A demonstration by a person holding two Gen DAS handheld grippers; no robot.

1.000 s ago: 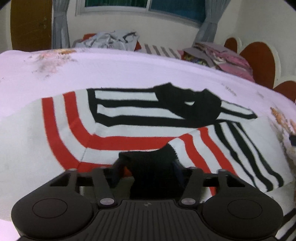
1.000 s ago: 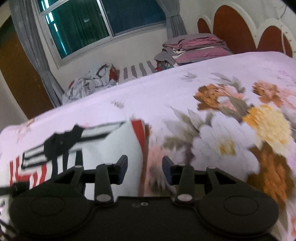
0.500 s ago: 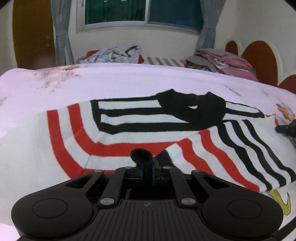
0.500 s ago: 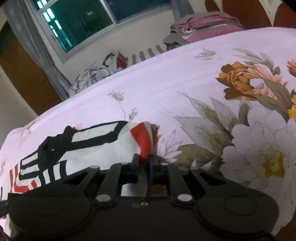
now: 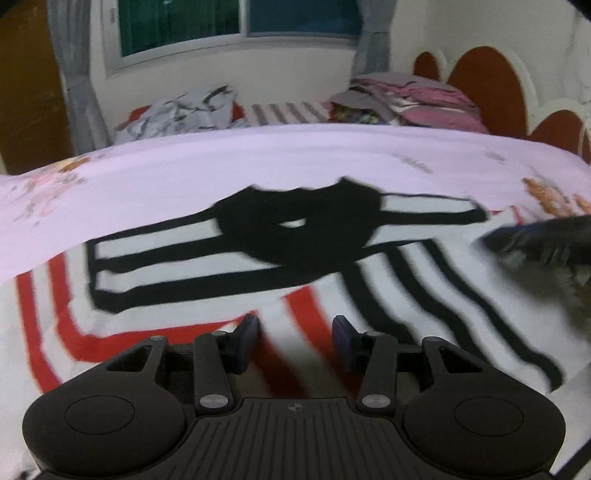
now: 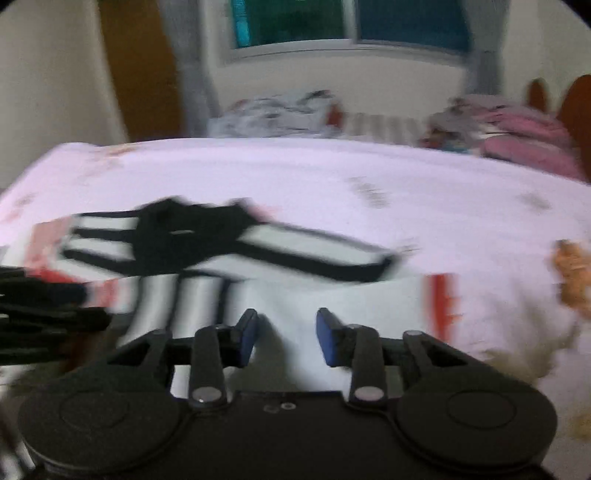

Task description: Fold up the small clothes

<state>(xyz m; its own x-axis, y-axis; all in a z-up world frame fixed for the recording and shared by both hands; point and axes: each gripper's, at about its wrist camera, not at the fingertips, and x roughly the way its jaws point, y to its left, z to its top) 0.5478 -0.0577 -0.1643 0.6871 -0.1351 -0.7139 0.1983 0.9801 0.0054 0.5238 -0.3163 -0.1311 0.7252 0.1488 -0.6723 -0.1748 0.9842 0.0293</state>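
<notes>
A small white top [image 5: 229, 258] with red and black stripes and a black collar [image 5: 299, 225] lies flat on the pink bedsheet [image 5: 258, 158]. My left gripper [image 5: 295, 338] hovers over its near red-striped part. Its jaws are opening, and only cloth lying underneath shows in the gap. Over the white right side of the top [image 6: 332, 295], my right gripper [image 6: 286, 332] also has opening jaws, with no cloth pinched. Each gripper shows in the other's view, the right gripper [image 5: 535, 243] at the right edge and the left gripper [image 6: 44, 310] at the left edge. Both views are blurred.
Heaped clothes [image 5: 184, 110] and folded pink bedding [image 5: 417, 103] lie beyond the bed's far edge, under a window [image 5: 240, 26]. A red-brown headboard [image 5: 487, 92] stands at the right. An orange flower print [image 6: 572, 273] marks the sheet on the right.
Half a second ago the left jaws were shut on a black cuff and the right jaws on the red-edged cloth. Both have let go and stand apart, and both views have swung over the top.
</notes>
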